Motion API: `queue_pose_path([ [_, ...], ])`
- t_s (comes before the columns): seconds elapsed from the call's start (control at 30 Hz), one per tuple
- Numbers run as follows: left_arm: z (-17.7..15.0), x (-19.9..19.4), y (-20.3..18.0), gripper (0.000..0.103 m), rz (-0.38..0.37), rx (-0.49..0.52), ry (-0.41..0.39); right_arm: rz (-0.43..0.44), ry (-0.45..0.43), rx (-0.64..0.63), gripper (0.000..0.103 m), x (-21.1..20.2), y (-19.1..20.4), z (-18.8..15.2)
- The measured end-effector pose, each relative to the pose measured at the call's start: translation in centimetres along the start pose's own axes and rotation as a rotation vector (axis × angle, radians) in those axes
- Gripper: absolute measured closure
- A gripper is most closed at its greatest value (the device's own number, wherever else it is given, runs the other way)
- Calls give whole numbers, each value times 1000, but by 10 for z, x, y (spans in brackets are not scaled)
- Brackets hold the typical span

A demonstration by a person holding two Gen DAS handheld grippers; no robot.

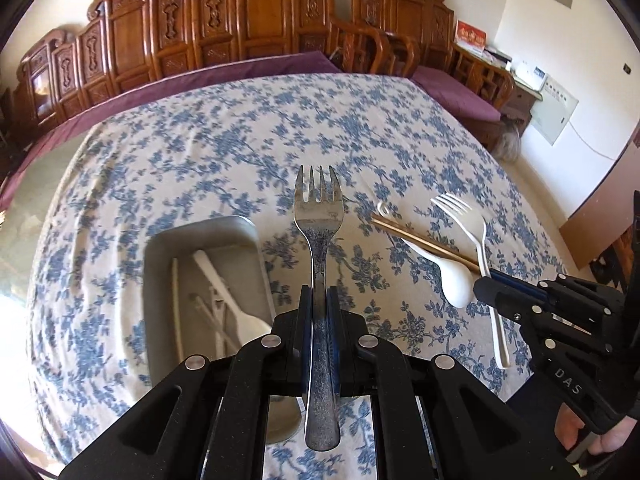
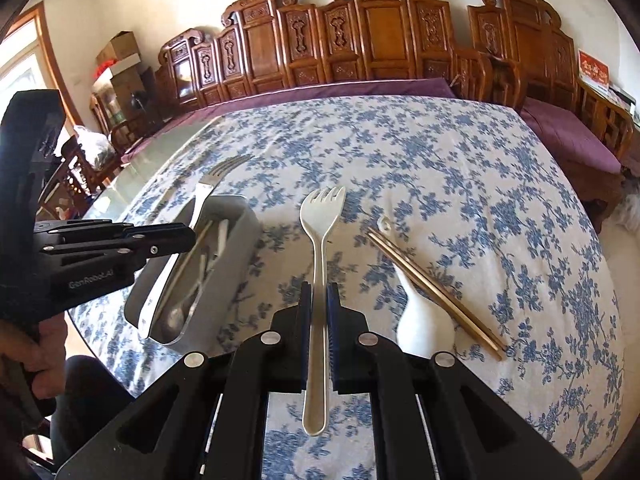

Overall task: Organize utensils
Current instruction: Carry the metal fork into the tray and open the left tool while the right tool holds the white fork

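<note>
My left gripper is shut on a metal fork, held tines forward above the table, just right of the grey utensil tray. The tray holds several white and metal utensils. My right gripper is shut on a white plastic fork, held above the cloth right of the tray. A white ceramic spoon and a pair of golden chopsticks lie on the cloth to the right. From the left wrist view the right gripper shows with the white fork.
The table has a blue floral cloth. Carved wooden benches with purple cushions stand behind it. The left gripper shows over the tray in the right wrist view. The table's glass edge lies at the left.
</note>
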State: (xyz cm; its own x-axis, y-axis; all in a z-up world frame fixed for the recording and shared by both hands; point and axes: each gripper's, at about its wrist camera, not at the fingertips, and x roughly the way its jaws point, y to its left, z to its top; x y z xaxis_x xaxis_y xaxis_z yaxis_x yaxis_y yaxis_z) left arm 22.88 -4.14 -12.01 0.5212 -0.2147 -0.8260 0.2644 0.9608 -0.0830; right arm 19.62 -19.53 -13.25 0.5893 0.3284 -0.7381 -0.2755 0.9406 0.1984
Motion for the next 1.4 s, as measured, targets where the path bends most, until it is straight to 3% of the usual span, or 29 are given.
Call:
queue_pose_path([
  [0.43,-8,-24,48,97,31,-40,-26,46,0,-31,94,7,37,9],
  [0.77,-24,17,81,97,75,-76,59,62,14,-42,94,16,47,10],
  [1.4,-40,86,97,97,164,-64,208,56,36,-24,94,24,34,4],
])
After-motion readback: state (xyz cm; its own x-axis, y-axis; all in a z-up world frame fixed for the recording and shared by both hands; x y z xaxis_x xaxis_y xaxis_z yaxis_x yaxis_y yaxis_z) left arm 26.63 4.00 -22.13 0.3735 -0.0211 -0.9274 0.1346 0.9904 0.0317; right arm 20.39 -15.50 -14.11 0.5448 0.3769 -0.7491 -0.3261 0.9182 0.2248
